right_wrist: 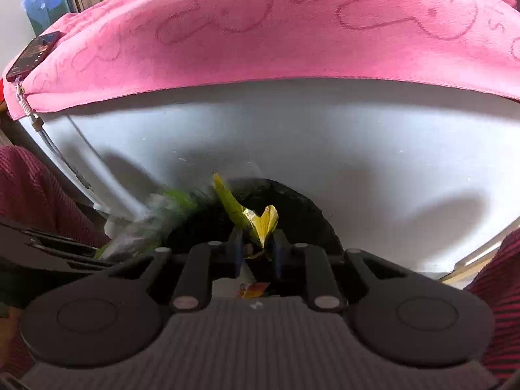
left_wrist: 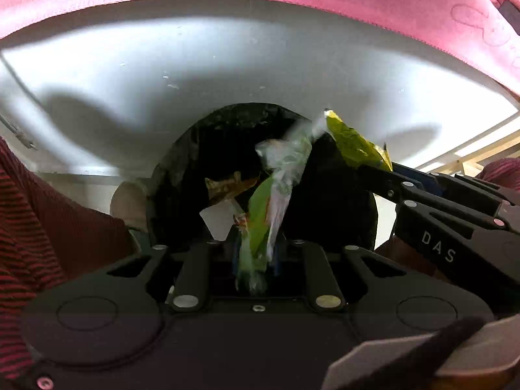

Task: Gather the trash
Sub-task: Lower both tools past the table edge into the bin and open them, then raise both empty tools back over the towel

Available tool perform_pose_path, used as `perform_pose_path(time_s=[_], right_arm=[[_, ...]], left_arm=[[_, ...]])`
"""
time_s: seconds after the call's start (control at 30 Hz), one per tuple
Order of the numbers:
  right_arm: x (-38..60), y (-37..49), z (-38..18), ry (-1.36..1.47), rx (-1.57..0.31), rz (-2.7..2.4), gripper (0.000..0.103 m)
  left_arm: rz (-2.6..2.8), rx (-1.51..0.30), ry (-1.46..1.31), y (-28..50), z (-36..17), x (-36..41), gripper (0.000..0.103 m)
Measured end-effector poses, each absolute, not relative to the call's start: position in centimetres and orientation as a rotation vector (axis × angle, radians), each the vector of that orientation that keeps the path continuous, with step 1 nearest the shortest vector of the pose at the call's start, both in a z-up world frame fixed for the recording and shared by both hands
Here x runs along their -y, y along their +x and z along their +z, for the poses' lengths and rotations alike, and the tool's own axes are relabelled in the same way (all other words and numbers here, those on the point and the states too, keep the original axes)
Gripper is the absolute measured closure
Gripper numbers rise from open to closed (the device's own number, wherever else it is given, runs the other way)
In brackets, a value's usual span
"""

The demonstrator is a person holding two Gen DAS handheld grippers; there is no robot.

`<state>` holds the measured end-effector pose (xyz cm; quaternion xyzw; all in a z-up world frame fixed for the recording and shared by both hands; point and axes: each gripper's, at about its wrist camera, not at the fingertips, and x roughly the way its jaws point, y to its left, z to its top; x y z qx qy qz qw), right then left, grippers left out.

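A: Status on the left tool (left_wrist: 256,250)?
B: Pads sat close on either side of a green wrapper (left_wrist: 273,201), which stood up between them over the mouth of the black bin bag (left_wrist: 338,201). Wrapper was motion-blurred, so I couldn't tell whether the pads actually pressed on it.
A: Right tool (right_wrist: 256,248)?
B: Jaws narrow with a yellow wrapper (right_wrist: 256,221) between the fingers, also above the bag opening. Looked gripped at its lower end.
A: Anything in the bag?
B: Brown scrap (left_wrist: 227,185) and a white piece (left_wrist: 217,221) lay inside, seen from the left wrist.
A: Surroundings?
B: White table (right_wrist: 292,130) front behind the bag, pink towel (right_wrist: 260,32) draped over its top, phone (right_wrist: 32,55) at the towel's left edge. Striped red sleeves (left_wrist: 39,221) at both sides.
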<state>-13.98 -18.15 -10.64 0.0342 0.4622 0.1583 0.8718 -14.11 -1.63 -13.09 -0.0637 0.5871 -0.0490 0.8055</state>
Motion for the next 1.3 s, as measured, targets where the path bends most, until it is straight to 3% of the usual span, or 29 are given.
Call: perform_pose_path(time_s=[0.1,0.13,0.33,0.63,0.9,0.97,1.1,1.3], right_arm=[[17.9,-13.8,-10.7,0.075,-0.968,0.329,0.070],[17.9,-13.8,-10.7,0.076,-0.969,0.327,0.060],[18.2,-13.7,-10.8,0.093,-0.970,0.323,0.048],[18.8,-13.5,-9.6,0.113,-0.942,0.323,0.041],[20.5,-13.2,-4.9,0.144,-0.781,0.362,0.031],[20.8,-13.2,-3.6,0.138,-0.730,0.374,0.028],[20.9,-13.1,-0.7,0.084,-0.612,0.411,0.022],[20.8,-11.5,2.0,0.002,-0.490,0.383,0.019]], left_arm=[[-0.102,-1.260,-0.137,-14.1,-13.0,1.6,0.085],[-0.102,-1.260,-0.136,-14.1,-13.0,1.6,0.084],[-0.098,-1.250,-0.127,-14.3,-13.0,1.7,0.068],[-0.105,-1.208,-0.105,-14.2,-11.6,1.6,0.055],[-0.130,-1.017,-0.062,-14.3,-6.0,0.6,0.047],[-0.143,-0.960,-0.069,-14.4,-4.2,0.4,0.039],[-0.176,-0.856,-0.095,-14.4,-1.1,0.1,0.035],[-0.142,-0.702,-0.082,-12.9,2.1,0.2,0.026]])
